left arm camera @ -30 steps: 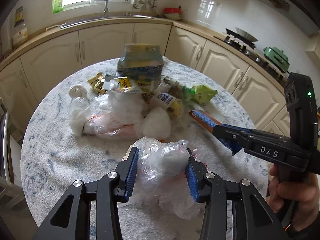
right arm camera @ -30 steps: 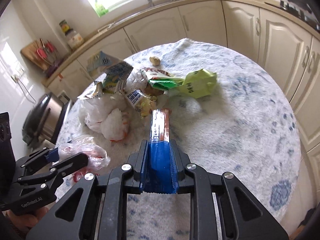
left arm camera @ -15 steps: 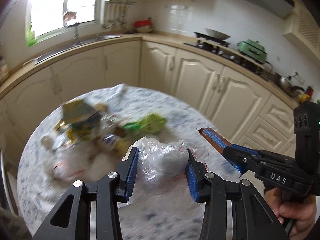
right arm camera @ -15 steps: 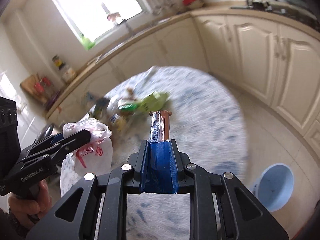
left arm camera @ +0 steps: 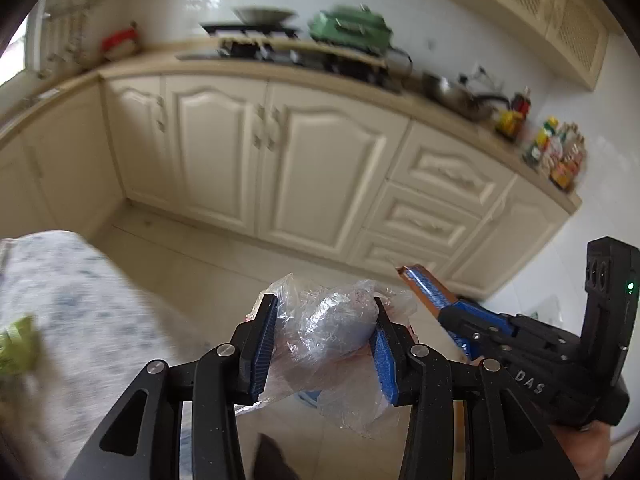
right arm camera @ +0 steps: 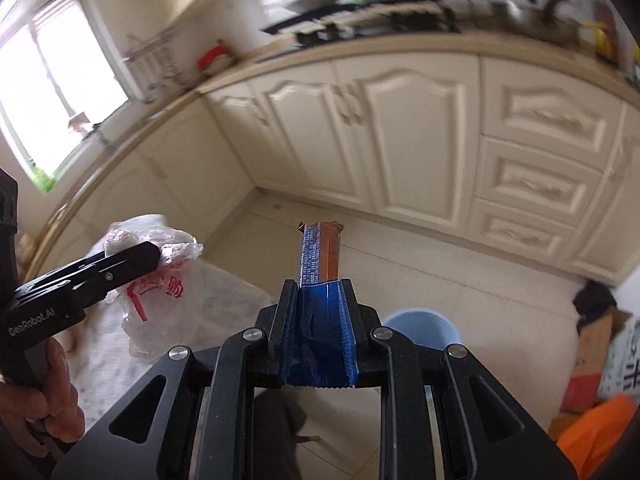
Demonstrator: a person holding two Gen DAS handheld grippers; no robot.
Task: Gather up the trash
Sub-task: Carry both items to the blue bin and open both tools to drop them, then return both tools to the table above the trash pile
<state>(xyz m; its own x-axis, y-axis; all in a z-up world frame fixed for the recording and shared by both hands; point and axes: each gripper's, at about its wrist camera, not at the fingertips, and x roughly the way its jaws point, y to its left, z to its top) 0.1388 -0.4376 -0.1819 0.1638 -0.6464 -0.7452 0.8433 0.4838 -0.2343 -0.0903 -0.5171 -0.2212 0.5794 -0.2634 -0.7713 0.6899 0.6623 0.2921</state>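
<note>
Trash is in both grippers: the left gripper (left arm camera: pixel 322 342) has its fingers clamped on a crumpled clear plastic bag (left arm camera: pixel 328 320), and the right gripper (right arm camera: pixel 318 334) has its fingers pinched tight on a long blue-and-brown wrapper (right arm camera: pixel 320 256) that points straight out along them. Both loads hang over the floor, off the bench edge (left arm camera: pixel 92 276). A pale blue bin (right arm camera: pixel 424 330) stands on the floor just beyond and below the right fingers, so I judge the right hand nearer to it, the left one needing to cross toward it

Home kitchen: cream cabinets (left arm camera: pixel 280 160), stove (left arm camera: pixel 256 40), countertop (right arm camera: pixel 360 52).
</note>
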